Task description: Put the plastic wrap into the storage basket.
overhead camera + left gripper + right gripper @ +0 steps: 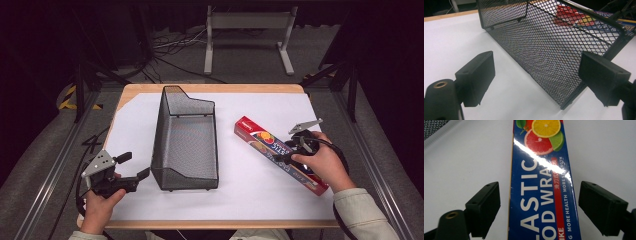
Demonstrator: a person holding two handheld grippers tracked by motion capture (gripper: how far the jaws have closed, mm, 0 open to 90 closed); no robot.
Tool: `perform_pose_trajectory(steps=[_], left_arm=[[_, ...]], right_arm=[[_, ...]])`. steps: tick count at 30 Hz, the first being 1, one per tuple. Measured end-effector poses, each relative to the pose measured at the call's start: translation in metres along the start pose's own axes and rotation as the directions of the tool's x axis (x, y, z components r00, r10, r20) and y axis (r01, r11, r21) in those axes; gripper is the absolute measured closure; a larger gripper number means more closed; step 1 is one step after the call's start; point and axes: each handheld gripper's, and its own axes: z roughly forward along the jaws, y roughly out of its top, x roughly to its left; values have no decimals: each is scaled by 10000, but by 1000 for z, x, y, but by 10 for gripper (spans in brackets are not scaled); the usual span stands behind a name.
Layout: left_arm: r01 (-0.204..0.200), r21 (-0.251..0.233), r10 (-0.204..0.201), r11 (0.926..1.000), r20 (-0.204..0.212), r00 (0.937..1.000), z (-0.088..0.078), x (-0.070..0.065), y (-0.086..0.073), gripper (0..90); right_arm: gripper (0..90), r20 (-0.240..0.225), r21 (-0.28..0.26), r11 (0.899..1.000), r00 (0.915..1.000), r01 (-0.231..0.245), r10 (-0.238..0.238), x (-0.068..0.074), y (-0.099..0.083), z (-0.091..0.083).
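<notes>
The plastic wrap box (541, 187) lies flat on the worktop (250, 200) right of the mesh basket (186, 145); the right gripper (539, 205) straddles it, jaws spread — close squarely across its long sides; left gripper (536, 80) idles open.

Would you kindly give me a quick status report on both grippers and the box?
Right gripper open, astride wrap box, pads clear. Left gripper open, idle beside mesh basket. Nothing blocking the box.
</notes>
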Motion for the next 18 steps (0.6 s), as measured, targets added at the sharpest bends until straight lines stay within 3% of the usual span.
perform_pose_trajectory(steps=[4, 10, 18], left_arm=[[2, 22, -2, 10000, -18, 10000, 0, 0, 0, 149], [58, 3, -58, 10000, -54, 10000, -1, 0, -1, 148], [103, 8, -103, 9999, -46, 9999, -1, 1, -1, 148]], right_arm=[[179, 32, 218, 9997, 10000, 83, -84, 1, 1, 2], [181, 31, 1083, 9940, 9999, 125, -130, 3, 1, 9], [200, -8, 1539, 9879, 9998, 198, -199, 4, 2, 13]])
